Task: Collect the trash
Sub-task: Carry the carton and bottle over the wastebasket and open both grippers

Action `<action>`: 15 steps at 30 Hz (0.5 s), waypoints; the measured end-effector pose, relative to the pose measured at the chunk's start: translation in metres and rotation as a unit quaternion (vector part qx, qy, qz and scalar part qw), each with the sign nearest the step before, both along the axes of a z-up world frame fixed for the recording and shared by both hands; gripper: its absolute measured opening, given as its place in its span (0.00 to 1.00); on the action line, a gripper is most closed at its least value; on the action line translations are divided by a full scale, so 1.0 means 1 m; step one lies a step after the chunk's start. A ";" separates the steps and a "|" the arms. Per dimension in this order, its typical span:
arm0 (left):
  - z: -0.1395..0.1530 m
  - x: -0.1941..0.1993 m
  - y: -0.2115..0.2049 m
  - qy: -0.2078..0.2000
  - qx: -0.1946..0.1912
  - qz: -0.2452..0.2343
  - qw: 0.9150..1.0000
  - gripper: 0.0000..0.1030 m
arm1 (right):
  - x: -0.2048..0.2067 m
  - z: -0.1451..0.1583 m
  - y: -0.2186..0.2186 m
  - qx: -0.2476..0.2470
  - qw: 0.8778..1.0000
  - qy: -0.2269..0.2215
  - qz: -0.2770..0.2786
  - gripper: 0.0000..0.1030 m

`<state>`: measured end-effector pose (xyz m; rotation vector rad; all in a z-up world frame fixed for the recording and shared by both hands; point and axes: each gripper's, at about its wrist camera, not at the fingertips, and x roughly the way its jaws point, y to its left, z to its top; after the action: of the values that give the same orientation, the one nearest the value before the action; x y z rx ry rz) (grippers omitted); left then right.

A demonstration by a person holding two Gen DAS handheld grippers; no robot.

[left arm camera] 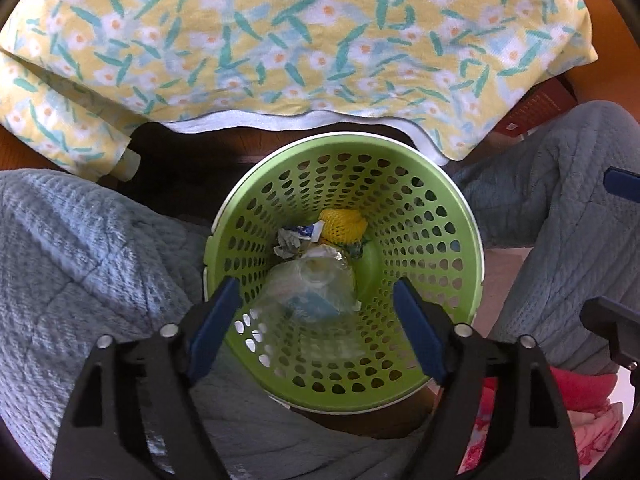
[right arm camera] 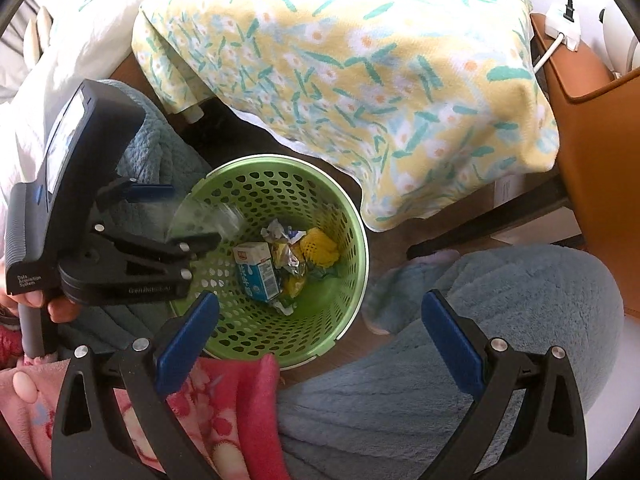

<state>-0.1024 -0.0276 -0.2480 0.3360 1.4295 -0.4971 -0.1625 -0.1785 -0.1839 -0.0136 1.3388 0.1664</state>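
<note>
A green perforated basket (left arm camera: 420, 208) (right arm camera: 344, 216) stands on the floor between a person's knees. Inside lie a yellow net (left arm camera: 344, 228) (right arm camera: 320, 246), crumpled paper (left arm camera: 288, 242), foil wrappers (right arm camera: 290, 258) and a blue-white carton (right arm camera: 256, 276). My left gripper (left arm camera: 316, 320) (right arm camera: 192, 216) points straight down over the basket's mouth. A clear plastic bottle (left arm camera: 308, 292) (right arm camera: 208, 216) is between its blue pads, blurred, with a gap on each side. My right gripper (right arm camera: 320, 340) hangs open with nothing in it, above the basket's near rim.
A yellow flowered blanket (left arm camera: 320, 40) (right arm camera: 360, 80) drapes over the furniture behind the basket. Grey-blue quilted trouser legs (left arm camera: 80, 260) (right arm camera: 500, 300) flank it. A pink cloth (right arm camera: 224, 408) lies in front. An orange-brown cabinet (right arm camera: 592, 160) with a power strip (right arm camera: 564, 20) stands at the right.
</note>
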 end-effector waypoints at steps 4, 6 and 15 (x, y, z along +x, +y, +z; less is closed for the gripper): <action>0.003 -0.002 -0.002 -0.013 0.004 -0.005 1.000 0.81 | 0.000 -0.001 0.000 -0.001 1.000 0.001 0.001 0.97; 0.005 -0.001 -0.002 -0.016 0.004 -0.003 1.000 0.82 | 0.001 -0.001 0.000 -0.001 1.000 0.001 0.000 0.97; 0.039 0.005 0.006 -0.072 -0.020 0.019 0.997 0.86 | -0.001 0.009 -0.003 -0.011 1.000 -0.016 -0.008 0.97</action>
<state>-0.0972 -0.0215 -0.2087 0.3051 1.2822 -0.4602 -0.1634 -0.1819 -0.1748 -0.0237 1.3086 0.1367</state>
